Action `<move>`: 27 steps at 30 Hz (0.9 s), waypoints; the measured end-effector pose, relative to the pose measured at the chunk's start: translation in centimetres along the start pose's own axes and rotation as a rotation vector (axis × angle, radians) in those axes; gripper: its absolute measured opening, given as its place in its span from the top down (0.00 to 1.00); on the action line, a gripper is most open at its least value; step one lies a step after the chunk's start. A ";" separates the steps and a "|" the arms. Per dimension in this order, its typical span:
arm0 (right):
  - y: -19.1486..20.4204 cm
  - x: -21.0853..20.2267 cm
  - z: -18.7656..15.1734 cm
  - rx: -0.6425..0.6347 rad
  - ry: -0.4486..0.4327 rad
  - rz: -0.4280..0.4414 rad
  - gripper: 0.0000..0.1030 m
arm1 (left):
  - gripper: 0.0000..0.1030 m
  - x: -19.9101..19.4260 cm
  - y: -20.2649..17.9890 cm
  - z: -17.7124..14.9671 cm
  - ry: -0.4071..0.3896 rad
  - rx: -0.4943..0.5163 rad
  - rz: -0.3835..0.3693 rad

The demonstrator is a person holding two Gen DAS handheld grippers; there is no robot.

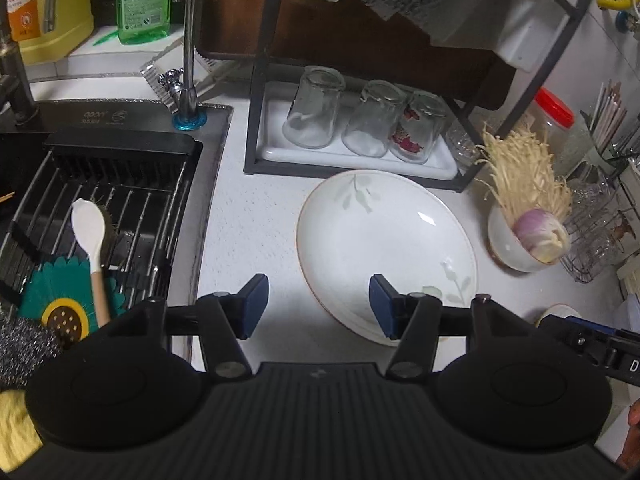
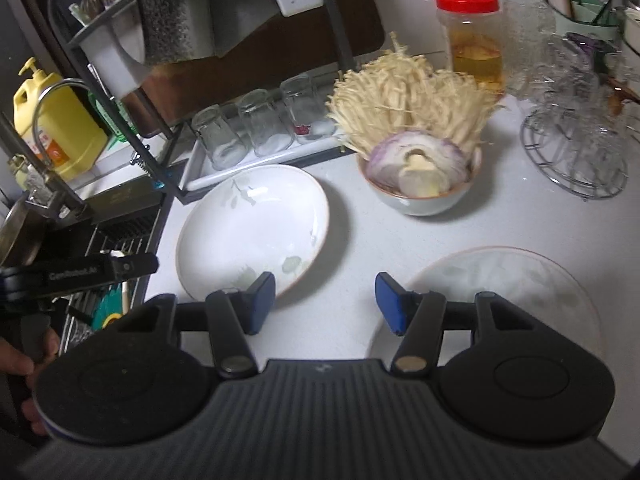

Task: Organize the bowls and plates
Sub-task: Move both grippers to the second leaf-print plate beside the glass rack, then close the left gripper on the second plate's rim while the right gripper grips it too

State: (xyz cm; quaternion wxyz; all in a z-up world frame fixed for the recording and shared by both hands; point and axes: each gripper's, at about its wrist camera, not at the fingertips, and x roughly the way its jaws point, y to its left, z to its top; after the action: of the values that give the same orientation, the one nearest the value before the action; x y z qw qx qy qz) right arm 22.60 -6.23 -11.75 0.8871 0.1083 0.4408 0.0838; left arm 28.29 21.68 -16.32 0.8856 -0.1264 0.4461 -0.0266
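Note:
A white deep plate with leaf prints (image 1: pixel 384 248) lies on the white counter; it also shows in the right wrist view (image 2: pixel 252 228). My left gripper (image 1: pixel 318 306) is open and empty, its right finger over the plate's near rim. A second flat plate (image 2: pixel 508 284) lies at the near right of the counter. My right gripper (image 2: pixel 326 304) is open and empty, hovering between the two plates. A white bowl (image 2: pixel 420 200) holding enoki mushrooms and half an onion stands behind; it also shows in the left wrist view (image 1: pixel 508 248).
A black rack (image 1: pixel 256 92) with three upturned glasses (image 1: pixel 368 124) stands behind the plate. The sink (image 1: pixel 104 208) with a drain rack, spoon and sponge is left. A red-lidded jar (image 2: pixel 472 40) and a wire glass holder (image 2: pixel 576 148) stand at right.

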 end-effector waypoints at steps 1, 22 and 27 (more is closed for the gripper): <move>0.3 0.6 0.3 0.000 0.003 -0.001 0.44 | 0.40 0.8 0.4 0.4 0.011 -0.003 -0.006; 1.0 11.9 3.2 0.079 0.069 -0.052 0.51 | 0.60 9.1 0.6 3.5 0.089 0.083 -0.025; 1.0 13.2 3.2 0.078 0.090 -0.038 0.63 | 0.70 10.0 0.7 3.5 0.097 0.086 -0.046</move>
State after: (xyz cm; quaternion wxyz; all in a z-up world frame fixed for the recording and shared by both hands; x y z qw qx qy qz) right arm 32.94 -2.47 -19.68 0.8629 0.1304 0.4851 0.0546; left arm 37.05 21.47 -22.29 0.8667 -0.0973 0.4840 -0.0722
